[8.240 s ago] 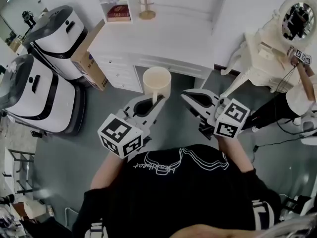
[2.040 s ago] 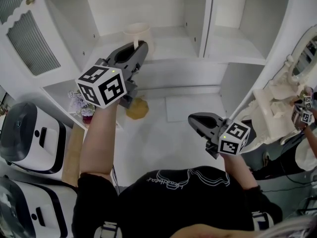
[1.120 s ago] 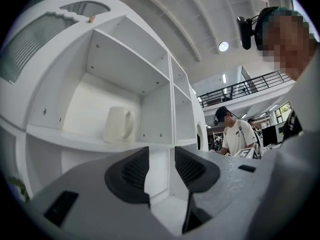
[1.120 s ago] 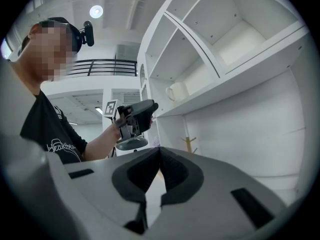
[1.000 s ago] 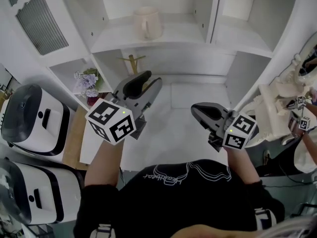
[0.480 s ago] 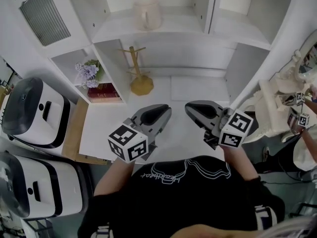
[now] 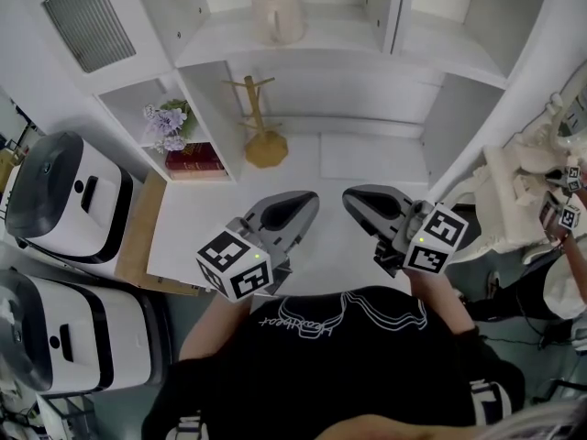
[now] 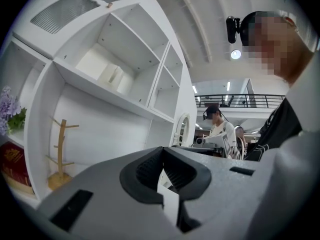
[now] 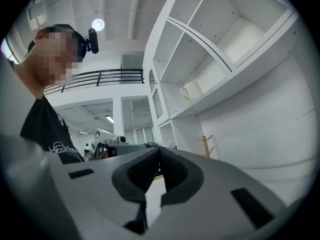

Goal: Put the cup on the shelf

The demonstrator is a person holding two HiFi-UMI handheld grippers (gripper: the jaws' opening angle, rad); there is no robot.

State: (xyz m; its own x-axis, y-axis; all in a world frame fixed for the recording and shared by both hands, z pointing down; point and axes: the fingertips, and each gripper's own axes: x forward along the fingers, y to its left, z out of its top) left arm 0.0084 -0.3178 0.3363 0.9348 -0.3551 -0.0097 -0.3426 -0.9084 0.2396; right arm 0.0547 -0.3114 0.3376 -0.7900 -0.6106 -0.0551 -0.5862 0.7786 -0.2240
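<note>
The cream cup stands upright on the white shelf of the wall unit, handle to the left; it also shows as a pale shape in the left gripper view and small in the right gripper view. My left gripper is held low over the white desk, far below the cup, shut with nothing between its jaws. My right gripper hovers beside it, also shut and empty. In both gripper views the jaw tips meet.
A wooden mug tree stands on the desk. A side cubby holds purple flowers and a red book. Two white-and-black machines stand at left, a white ornate dresser at right. Another person stands far off.
My left gripper came down from the shelf, leaving the cup there, drew back next to the right one and shut its jaws. The right gripper barely moved.
</note>
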